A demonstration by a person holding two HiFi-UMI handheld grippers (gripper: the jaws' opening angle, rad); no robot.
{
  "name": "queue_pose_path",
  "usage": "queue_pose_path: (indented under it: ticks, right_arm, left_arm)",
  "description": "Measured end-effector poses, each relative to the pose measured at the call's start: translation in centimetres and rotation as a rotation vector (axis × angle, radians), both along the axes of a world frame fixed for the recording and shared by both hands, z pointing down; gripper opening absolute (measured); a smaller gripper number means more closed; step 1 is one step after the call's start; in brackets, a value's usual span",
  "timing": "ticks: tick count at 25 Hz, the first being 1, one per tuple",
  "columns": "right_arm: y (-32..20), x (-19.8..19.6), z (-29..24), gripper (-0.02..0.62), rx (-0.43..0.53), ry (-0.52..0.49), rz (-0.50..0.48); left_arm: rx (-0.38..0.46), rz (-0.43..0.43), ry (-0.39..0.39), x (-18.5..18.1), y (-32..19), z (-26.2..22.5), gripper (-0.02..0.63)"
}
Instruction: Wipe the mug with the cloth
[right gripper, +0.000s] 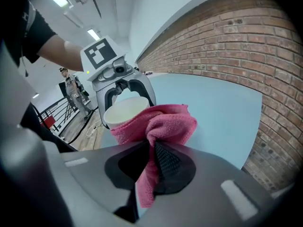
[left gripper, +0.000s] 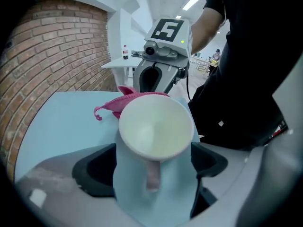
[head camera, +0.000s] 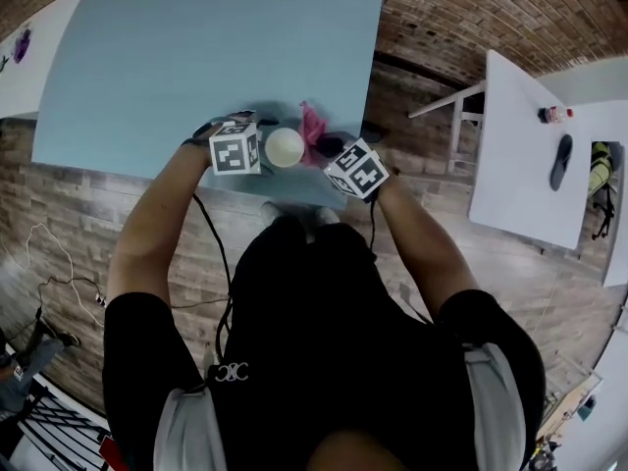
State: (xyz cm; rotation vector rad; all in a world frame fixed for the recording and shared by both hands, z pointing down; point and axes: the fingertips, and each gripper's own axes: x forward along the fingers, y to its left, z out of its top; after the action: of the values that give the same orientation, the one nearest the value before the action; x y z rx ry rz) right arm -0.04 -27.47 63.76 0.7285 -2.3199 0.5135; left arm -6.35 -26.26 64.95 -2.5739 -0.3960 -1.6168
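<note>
The mug [left gripper: 156, 126] stands between the left claw's [left gripper: 151, 176] spread jaws, handle toward it. The right claw [right gripper: 151, 167], clamped on the cloth [right gripper: 163, 122], holds it at the mug's far side.

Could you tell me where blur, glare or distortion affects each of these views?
Head view: fisheye bows the edges of the table; evenly lit. Left gripper view: the close mug looks soft, its handle blurred. Right gripper view: cloth crisp, brick wall curved.
</note>
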Motion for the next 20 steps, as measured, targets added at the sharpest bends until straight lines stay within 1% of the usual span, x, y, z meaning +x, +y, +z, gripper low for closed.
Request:
queue_pose_path:
  ticks: [1,2,3,4,8,11,13,17,20]
  right_arm:
    - [0.0,-0.1,0.0,0.037,0.005,0.003,0.000]
    - [0.1,-0.1,0.0,0.037,0.008,0.006,0.000]
    - [0.1,-0.1,0.1,0.037,0.009,0.010,0.000]
    - [0.2,-0.1,0.1,0.037,0.009,0.013,-0.001]
    - [-0.2,0.2,-0.4,0.037,0.011,-0.004,-0.019]
    - [-1.5,0.0,-1.0,0.037,0.017,-0.027,-0.029]
    - [-2.5,-0.6,-1.1,0.037,0.027,-0.021,-0.048]
    - [-2.7,-1.3,-0.7,0.037,0.018,0.004,-0.095]
    - [-1.9,-0.9,-0.6,0.037,0.019,0.005,-0.105]
  left_arm:
    - [-0.004,0.013,0.003,0.2,0.1,0.0,0.495]
    - [-0.006,0.024,0.010,0.4,0.2,0.0,0.470]
    - [-0.007,0.032,0.019,0.6,0.3,-0.1,0.418]
    - [-0.008,0.038,0.026,0.8,0.4,-0.1,0.394]
    - [-0.012,0.031,0.035,1.2,0.8,-0.1,0.393]
    - [-0.013,0.032,0.022,1.2,1.4,-0.1,0.393]
    - [-0.008,0.025,0.012,1.1,1.6,-0.1,0.391]
    - [-0.019,-0.039,0.006,0.8,1.6,0.0,0.393]
    - [-0.026,-0.093,0.010,0.8,1.7,0.0,0.393]
